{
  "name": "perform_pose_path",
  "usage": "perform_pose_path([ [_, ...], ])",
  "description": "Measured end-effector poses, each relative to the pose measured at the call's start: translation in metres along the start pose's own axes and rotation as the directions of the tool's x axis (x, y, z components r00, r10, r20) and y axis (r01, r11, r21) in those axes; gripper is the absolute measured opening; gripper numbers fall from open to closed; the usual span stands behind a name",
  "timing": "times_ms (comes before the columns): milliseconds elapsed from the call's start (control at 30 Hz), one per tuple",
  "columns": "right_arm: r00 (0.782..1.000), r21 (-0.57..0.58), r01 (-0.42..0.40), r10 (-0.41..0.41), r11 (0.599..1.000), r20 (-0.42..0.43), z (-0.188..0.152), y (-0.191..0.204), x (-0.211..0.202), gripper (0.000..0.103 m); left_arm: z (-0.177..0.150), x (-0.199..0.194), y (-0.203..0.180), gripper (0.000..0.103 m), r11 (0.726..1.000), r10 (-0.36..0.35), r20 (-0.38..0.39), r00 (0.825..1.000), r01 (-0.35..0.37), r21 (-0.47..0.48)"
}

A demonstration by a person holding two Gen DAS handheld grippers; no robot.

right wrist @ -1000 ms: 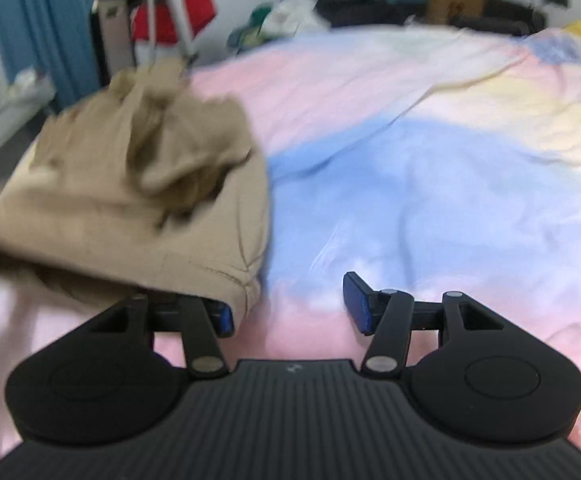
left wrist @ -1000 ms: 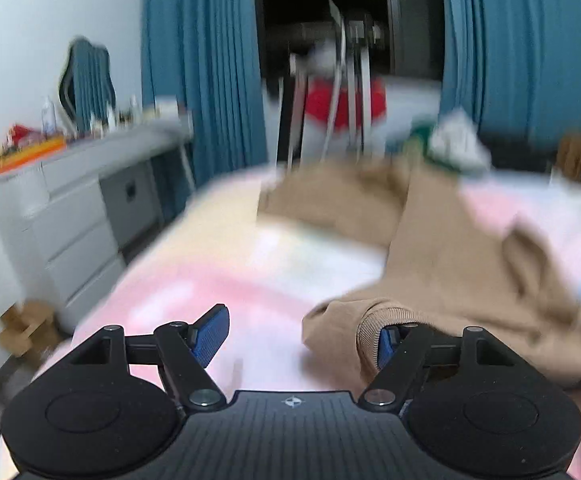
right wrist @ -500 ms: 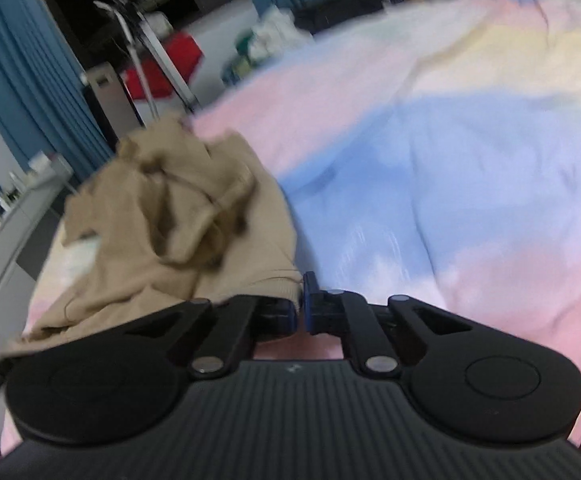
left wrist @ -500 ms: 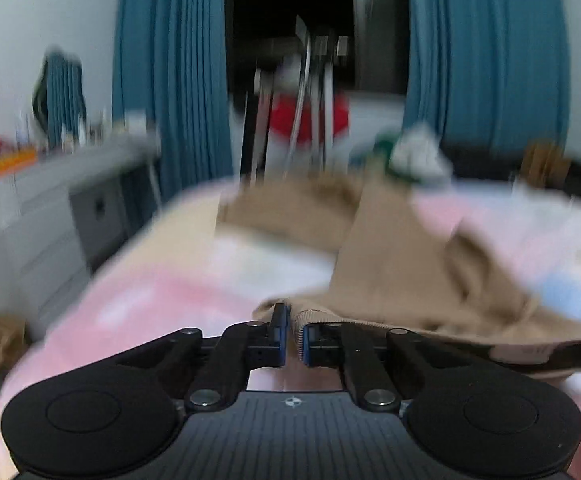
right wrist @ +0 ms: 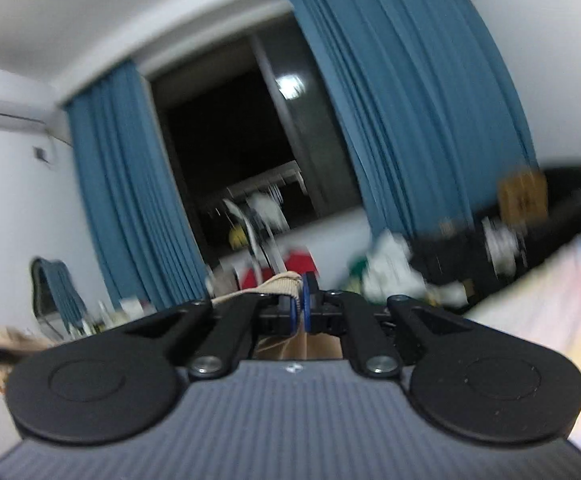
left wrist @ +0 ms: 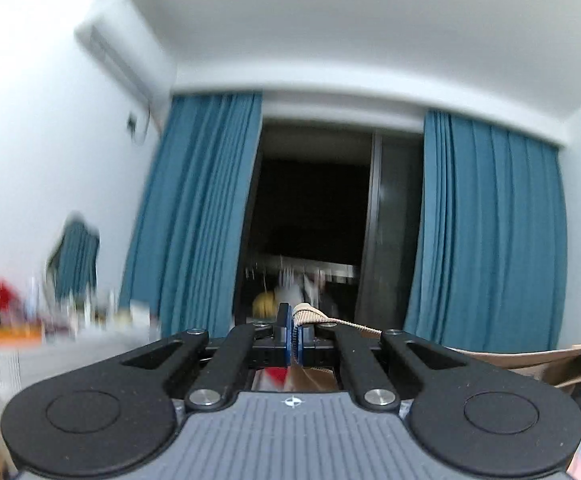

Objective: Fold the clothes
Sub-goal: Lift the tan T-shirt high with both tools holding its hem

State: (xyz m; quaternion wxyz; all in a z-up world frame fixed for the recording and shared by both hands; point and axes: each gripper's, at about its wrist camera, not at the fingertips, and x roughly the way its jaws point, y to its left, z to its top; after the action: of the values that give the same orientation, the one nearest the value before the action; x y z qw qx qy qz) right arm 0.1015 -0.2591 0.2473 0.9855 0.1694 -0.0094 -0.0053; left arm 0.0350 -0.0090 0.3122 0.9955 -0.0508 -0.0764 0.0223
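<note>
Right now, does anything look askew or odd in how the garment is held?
Nothing stands out. The left gripper and right gripper are each shut on the ribbed hem of the tan garment, which is stretched between them. Motion blur hides the rest.

Most of the garment (left wrist: pixel 530 360) hangs hidden below the gripper bodies. The dresser (left wrist: pixel 30 344) clutter and the bed (right wrist: pixel 550 292) smear into blur.

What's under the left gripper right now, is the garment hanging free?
Tan garment is pinched in the left gripper; below the fingers only a strip of tan cloth and something red shows. The gripper body hides the rest, so whether the garment clears the bed cannot be seen.
</note>
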Motion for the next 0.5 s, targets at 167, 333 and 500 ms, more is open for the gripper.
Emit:
perform_pose_path([
  [167, 0.986, -0.083, -0.068, 0.080, 0.994, 0.146, 0.112, 0.042, -0.051, 0.007, 0.122, -0.024, -0.008, 0.003, 1.000, 0.015, 0.103, 0.995, -0.016, 0.017],
  [333, 0.962, -0.154, -0.092, 0.128, 0.984, 0.240, 0.178, 0.069, -0.111, 0.007, 0.194, -0.068, -0.016, 0.004, 0.999, 0.018, 0.184, 0.983, -0.026, 0.041],
  [500, 0.950, -0.167, -0.102, 0.146, 0.981, 0.278, 0.213, 0.077, -0.157, 0.007, 0.218, -0.099, -0.022, 0.005, 0.999, -0.026, 0.147, 0.989, 0.020, 0.044],
])
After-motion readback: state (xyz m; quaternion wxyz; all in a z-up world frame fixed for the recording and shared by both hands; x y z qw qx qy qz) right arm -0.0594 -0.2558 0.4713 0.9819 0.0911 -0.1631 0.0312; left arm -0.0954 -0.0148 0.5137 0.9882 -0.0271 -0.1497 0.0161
